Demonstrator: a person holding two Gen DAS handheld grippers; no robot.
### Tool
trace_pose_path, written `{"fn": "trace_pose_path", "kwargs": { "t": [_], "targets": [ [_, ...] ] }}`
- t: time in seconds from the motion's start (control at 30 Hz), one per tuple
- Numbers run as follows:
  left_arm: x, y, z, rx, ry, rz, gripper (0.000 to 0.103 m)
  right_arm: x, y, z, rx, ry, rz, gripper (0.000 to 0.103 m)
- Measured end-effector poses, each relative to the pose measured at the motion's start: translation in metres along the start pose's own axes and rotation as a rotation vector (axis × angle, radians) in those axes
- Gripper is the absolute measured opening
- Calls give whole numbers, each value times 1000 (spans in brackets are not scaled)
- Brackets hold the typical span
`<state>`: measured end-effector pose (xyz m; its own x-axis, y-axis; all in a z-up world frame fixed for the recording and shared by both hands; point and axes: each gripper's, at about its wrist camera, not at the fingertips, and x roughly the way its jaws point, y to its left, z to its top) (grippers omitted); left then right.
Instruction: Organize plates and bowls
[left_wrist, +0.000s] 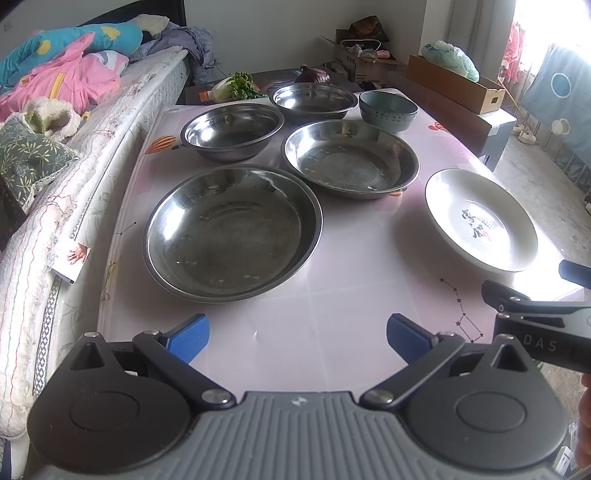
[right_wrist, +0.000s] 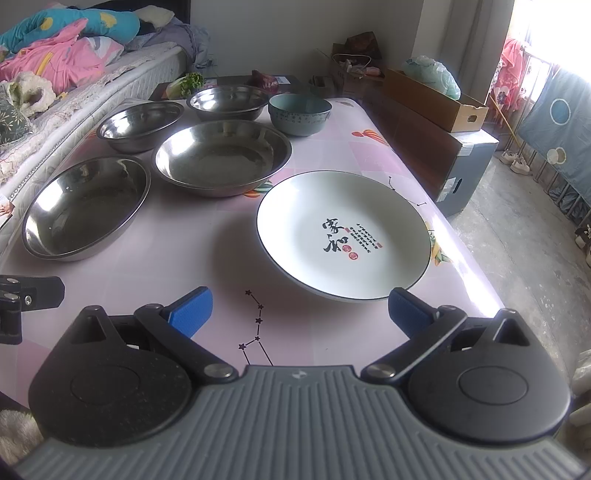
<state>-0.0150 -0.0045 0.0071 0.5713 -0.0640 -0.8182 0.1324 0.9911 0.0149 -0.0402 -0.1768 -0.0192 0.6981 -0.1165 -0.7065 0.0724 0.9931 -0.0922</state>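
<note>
Several dishes sit on a pink table (left_wrist: 332, 325). A large steel plate (left_wrist: 232, 232) lies nearest my left gripper (left_wrist: 297, 338), which is open and empty above the table's near edge. A second steel plate (left_wrist: 351, 158) and two steel bowls (left_wrist: 232, 131) (left_wrist: 314, 98) lie beyond. A teal ceramic bowl (left_wrist: 388, 109) stands at the far right. A white plate with black calligraphy (right_wrist: 343, 236) lies just ahead of my right gripper (right_wrist: 299, 314), which is open and empty. The white plate also shows in the left wrist view (left_wrist: 480, 218).
A bed with a quilt and clothes (left_wrist: 55, 147) runs along the table's left side. Lettuce (left_wrist: 236, 86) and a purple cabbage (left_wrist: 312, 75) lie past the far end. Cardboard boxes (left_wrist: 454, 83) stand at the right, with bare floor (right_wrist: 517, 240) beside.
</note>
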Motion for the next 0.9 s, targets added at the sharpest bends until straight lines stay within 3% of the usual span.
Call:
{"fn": "trace_pose_path", "kwargs": {
  "t": [0.47,0.7,0.9],
  "targets": [
    [1,1,0,3,-7,5,103,5,-4,-2,16,0,-5,102],
    [-5,12,14,8,-70,1,103,10,-11,0,15,-38,-24,102],
    [-6,39,35,-59,-130,27,103,14,-16,12,-8,-92,-16,102]
  ]
}}
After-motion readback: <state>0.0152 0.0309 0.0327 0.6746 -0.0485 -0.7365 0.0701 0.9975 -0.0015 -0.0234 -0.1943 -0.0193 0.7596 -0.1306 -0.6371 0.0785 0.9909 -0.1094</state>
